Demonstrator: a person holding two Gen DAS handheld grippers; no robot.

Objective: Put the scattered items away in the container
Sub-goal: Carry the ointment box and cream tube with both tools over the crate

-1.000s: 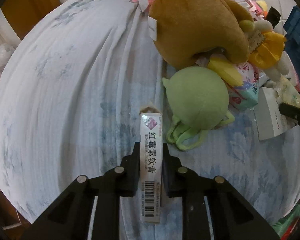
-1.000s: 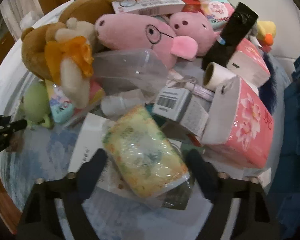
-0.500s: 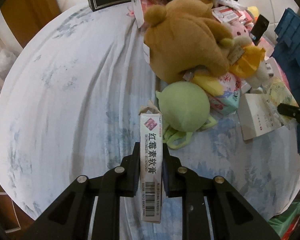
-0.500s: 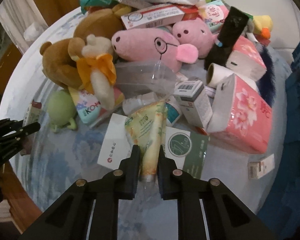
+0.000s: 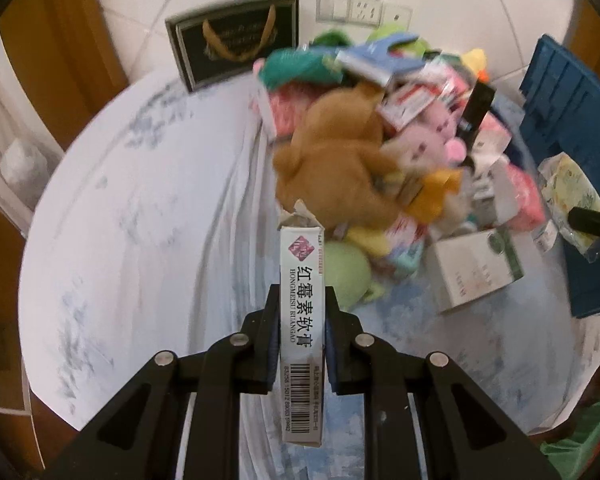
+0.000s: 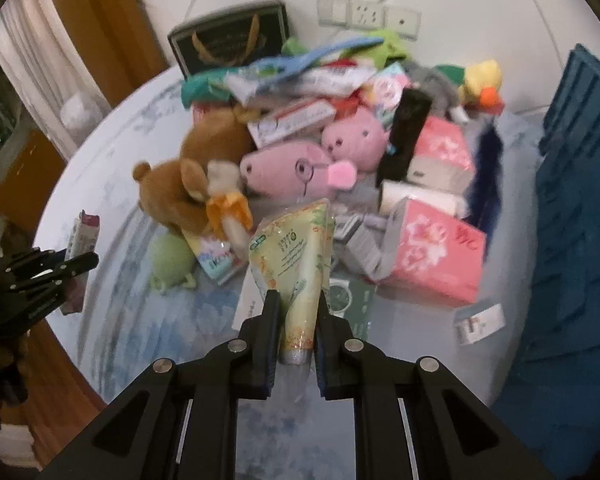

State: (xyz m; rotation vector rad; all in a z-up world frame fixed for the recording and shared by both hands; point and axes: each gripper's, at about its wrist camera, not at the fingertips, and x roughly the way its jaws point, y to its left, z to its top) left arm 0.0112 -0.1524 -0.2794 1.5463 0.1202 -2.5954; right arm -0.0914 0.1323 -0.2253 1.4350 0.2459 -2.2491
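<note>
My left gripper point(image 5: 302, 312) is shut on a long white ointment box point(image 5: 303, 320) with a barcode, held lengthwise above the table. My right gripper point(image 6: 296, 316) is shut on a pale yellow-green tube point(image 6: 300, 264), wide end pointing away. A heap of scattered items lies beyond: a brown plush bear point(image 6: 192, 188), pink pig plushes point(image 6: 296, 168), a green plush point(image 6: 172, 256), pink tissue packs point(image 6: 436, 256). The blue container point(image 6: 572, 208) stands at the right. In the right wrist view the left gripper point(image 6: 76, 264) shows at the left edge with its box point(image 6: 83, 236).
The round table point(image 5: 140, 208) wears a pale blue-white cloth, bare on its left half. A dark gift bag point(image 5: 236, 40) leans on the tiled wall at the back. A white box point(image 5: 472, 272) and a small carton point(image 6: 480, 322) lie near the heap. Wooden furniture point(image 5: 52, 40) flanks the left.
Both grippers have risen well above the table with their loads. The right gripper went from open around the tube to shut on it and lifted it. More wall and container show now.
</note>
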